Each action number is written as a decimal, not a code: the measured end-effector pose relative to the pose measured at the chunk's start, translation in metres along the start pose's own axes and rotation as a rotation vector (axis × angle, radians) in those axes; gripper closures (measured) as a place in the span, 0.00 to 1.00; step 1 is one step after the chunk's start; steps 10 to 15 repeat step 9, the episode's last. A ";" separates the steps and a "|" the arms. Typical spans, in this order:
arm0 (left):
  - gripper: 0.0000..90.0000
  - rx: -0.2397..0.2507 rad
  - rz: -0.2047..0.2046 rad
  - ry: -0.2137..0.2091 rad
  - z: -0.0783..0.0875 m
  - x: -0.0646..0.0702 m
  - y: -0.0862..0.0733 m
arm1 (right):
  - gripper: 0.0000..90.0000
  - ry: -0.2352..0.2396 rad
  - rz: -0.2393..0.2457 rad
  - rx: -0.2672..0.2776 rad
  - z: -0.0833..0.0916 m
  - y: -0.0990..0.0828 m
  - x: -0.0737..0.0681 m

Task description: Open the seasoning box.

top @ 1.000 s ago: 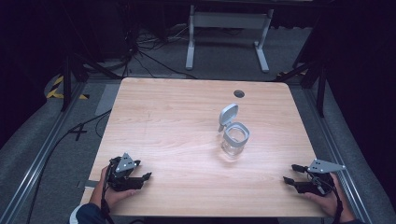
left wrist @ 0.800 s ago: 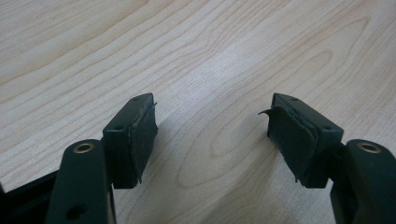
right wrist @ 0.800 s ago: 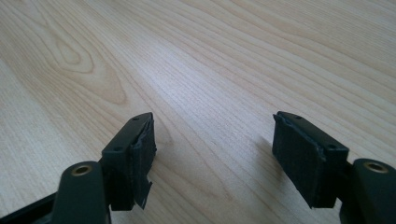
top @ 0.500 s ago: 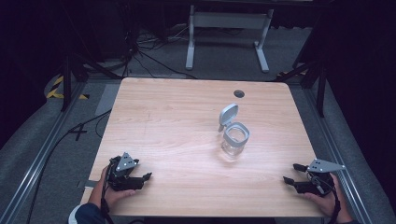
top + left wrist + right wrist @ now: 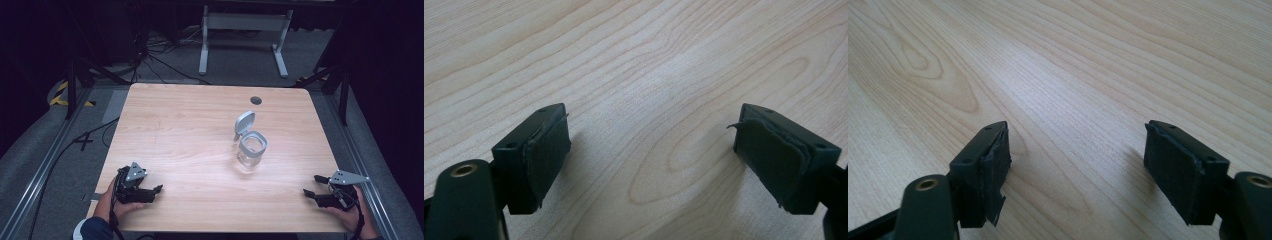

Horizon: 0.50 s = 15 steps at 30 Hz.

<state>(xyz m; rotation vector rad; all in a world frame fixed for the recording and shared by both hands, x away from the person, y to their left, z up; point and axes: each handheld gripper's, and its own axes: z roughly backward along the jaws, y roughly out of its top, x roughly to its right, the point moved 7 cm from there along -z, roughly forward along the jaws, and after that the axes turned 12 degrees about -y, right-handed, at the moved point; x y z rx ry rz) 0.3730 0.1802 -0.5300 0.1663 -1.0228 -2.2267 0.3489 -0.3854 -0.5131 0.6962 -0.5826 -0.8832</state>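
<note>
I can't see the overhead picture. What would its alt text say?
A clear jar with its grey lid flipped up stands right of centre on a wooden table. At the near edge, a person's hands hold the left gripper and right gripper, both open, away from the jar.

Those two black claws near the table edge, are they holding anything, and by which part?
Nothing is held. The left claw and the right claw both stand open over bare wood, apart from the clear glass jar.

Clear glass jar (image 5: 250, 150) standing upright on the wooden table (image 5: 180, 130) — right of centre, grey hinged lid (image 5: 244, 123) flipped open, tilted up behind its mouth — well apart from the table's edges
</note>
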 end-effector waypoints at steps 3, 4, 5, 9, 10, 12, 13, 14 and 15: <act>0.16 -0.002 0.009 0.001 0.000 0.000 0.000 | 0.29 -0.004 -0.001 0.000 0.000 0.000 0.000; 0.16 -0.001 0.011 0.002 0.000 0.000 0.000 | 0.28 -0.005 -0.002 -0.002 0.000 0.000 0.000; 0.16 -0.001 0.016 0.003 -0.001 0.000 0.000 | 0.28 -0.006 -0.003 -0.004 0.000 0.000 0.000; 0.16 0.006 0.010 0.013 -0.001 -0.001 0.001 | 0.28 -0.007 -0.004 -0.004 0.000 0.000 0.001; 0.16 0.006 0.010 0.013 -0.001 -0.001 0.001 | 0.28 -0.007 -0.004 -0.004 0.000 0.000 0.001; 0.16 0.006 0.010 0.013 -0.001 -0.001 0.001 | 0.28 -0.007 -0.004 -0.004 0.000 0.000 0.001; 0.16 0.006 0.010 0.013 -0.001 -0.001 0.001 | 0.28 -0.007 -0.004 -0.004 0.000 0.000 0.001; 0.16 0.006 0.010 0.013 -0.001 -0.001 0.001 | 0.28 -0.007 -0.004 -0.004 0.000 0.000 0.001; 0.16 0.006 0.010 0.013 -0.001 -0.001 0.001 | 0.28 -0.007 -0.004 -0.004 0.000 0.000 0.001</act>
